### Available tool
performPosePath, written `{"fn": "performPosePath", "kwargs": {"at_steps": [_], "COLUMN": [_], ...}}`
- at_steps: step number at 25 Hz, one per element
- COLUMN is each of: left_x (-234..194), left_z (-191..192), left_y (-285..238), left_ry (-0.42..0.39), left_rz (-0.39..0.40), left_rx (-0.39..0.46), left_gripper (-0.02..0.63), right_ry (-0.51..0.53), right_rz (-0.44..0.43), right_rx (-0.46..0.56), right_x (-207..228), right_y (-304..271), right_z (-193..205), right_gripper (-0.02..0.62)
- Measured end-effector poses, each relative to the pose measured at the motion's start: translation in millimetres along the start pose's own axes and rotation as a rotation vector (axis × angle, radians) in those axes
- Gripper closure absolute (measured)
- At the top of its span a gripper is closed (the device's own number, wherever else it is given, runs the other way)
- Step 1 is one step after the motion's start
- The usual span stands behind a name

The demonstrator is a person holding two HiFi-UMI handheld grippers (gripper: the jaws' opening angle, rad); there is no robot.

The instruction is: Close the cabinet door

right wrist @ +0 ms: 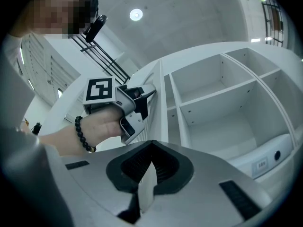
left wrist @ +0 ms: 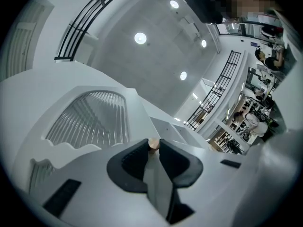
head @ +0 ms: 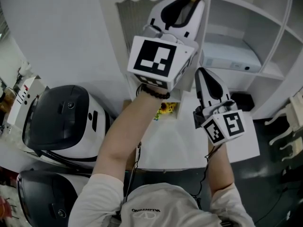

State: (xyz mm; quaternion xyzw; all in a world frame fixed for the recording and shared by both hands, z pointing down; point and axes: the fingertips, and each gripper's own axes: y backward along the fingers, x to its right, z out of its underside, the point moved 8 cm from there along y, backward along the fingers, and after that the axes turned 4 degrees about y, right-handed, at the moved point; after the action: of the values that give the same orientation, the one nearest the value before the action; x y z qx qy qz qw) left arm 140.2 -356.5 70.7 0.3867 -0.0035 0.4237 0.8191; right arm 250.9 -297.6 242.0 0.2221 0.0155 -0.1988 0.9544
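The white cabinet door with a louvred panel stands open at the left of the cabinet. Its small tan knob sits between the pads of my left gripper, which is shut on it. In the head view the left gripper reaches up to the door's free edge. In the right gripper view it shows beside that edge. My right gripper hangs lower and to the right, in front of the open shelves. Its jaws are shut on nothing.
Open white shelves hold a flat white device. A white platform lies below the cabinet, with a small yellow toy on it. Two black-and-white machines stand at the left. A white rack is at the right edge.
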Motion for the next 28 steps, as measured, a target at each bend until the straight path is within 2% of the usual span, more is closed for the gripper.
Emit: {"fn": "performPosePath", "kwargs": {"at_steps": [13, 28], "left_x": [-4, -10], "left_z": [17, 33], "left_y": [-15, -35], "left_ry": [-0.051, -0.108], "left_rz": [-0.017, -0.051], "left_rx": [-0.012, -0.084], "left_gripper": [0.529, 0.528], "right_ry": [-0.001, 0.001], "right_rz": [0.017, 0.022], "right_rx": [0.003, 0.003], "right_x": [21, 34], "right_y": [-21, -35], "right_z": [7, 10], "right_gripper": [0.584, 0.584]}}
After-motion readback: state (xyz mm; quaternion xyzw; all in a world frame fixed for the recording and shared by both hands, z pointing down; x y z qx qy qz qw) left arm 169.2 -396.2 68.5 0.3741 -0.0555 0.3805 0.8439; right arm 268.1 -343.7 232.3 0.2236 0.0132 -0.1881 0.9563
